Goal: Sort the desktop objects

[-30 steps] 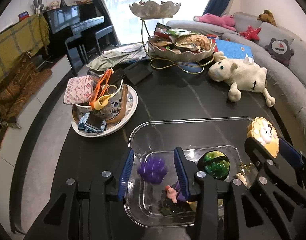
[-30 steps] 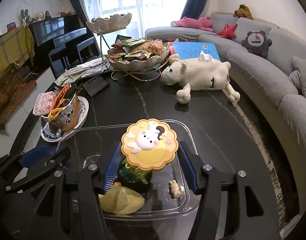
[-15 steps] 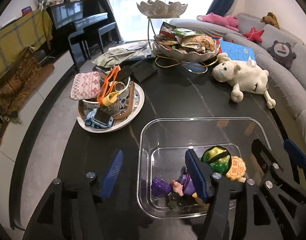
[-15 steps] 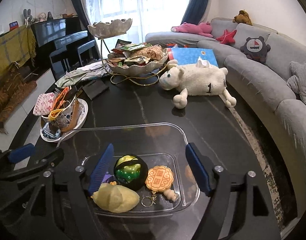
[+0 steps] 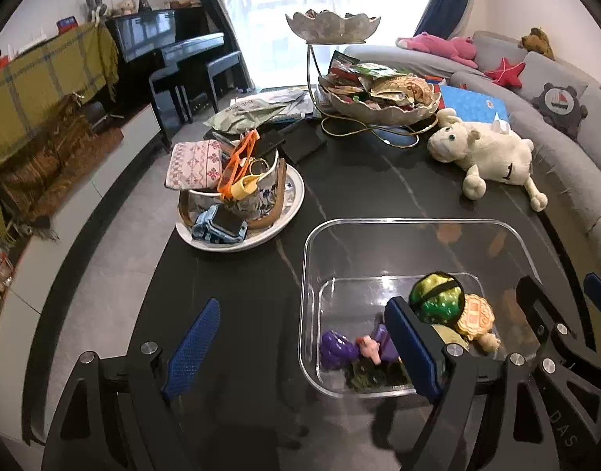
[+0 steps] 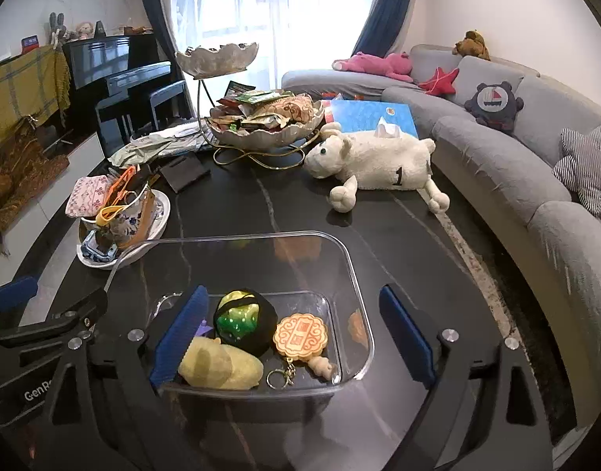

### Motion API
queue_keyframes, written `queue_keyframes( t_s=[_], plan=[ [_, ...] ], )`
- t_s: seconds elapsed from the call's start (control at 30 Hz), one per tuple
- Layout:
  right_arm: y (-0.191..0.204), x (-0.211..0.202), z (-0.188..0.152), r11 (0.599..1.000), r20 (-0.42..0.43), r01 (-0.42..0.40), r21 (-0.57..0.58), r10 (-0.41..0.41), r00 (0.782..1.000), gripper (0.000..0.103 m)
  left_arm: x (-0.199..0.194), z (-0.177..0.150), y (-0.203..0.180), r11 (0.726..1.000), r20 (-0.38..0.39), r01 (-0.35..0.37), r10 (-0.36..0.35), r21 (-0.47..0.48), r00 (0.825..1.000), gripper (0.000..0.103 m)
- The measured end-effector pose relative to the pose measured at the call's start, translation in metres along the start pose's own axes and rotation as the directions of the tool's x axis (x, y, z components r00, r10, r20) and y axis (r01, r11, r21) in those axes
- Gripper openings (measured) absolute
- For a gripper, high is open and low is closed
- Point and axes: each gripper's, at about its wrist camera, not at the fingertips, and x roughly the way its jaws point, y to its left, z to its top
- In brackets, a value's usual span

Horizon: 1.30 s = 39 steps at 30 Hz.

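Both the left gripper [image 5: 300, 337] and right gripper [image 6: 294, 333] are opening, empty. The orange keychain [image 6: 300, 334] lies in the clear bin [image 6: 351, 274]

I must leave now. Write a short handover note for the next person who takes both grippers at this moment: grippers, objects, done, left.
Left gripper: jaws opening, nothing between them.
Right gripper: jaws opening, nothing held, above the clear bin.
In the bin: orange keychain, green ball, yellow toy, purple toys.
Done: these toys are sorted in.
Left: the piled plate with pouch and orange glasses, probably next; the plush sheep lies on the table.
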Motion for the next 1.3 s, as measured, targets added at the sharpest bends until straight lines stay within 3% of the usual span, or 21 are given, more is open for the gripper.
queue_keyframes(
  t_s=[0.27,0.43,0.7,0.97,1.1,1.3],
  plan=[
    [-0.006,-0.028,-0.01,1.0,0.013,0.008,0.011,-0.008,1.0,0.101,-0.03,-0.017,0.006,1.0,0.042,0.012,-0.012,0.015,0.999,0.087],
    [-0.012,-0.047,-0.018,1.0,0.021,0.007,0.028,-0.007,1.0,0.102,-0.055,-0.031,0.012,1.0,0.114,-0.004,0.002,0.017,0.993,0.099],
    [-0.014,-0.065,-0.035,0.999,0.017,0.04,0.011,-0.04,0.999,0.102,-0.087,-0.047,0.017,0.996,0.156,0.081,-0.084,0.021,0.984,0.101],
    [-0.015,-0.078,-0.041,0.999,0.028,0.05,0.012,-0.05,0.998,0.102,-0.089,-0.056,0.008,0.997,0.132,0.056,-0.062,0.048,0.989,0.102],
    [-0.007,-0.076,-0.045,0.996,0.023,0.076,-0.036,-0.075,0.997,0.102,-0.094,-0.056,0.011,0.996,0.13,0.084,-0.088,0.036,0.987,0.102],
    [0.001,-0.078,-0.05,0.998,0.012,0.027,-0.049,-0.026,1.0,0.102,-0.095,-0.062,0.011,0.997,0.143,0.077,-0.078,0.017,0.987,0.102]
  ],
)
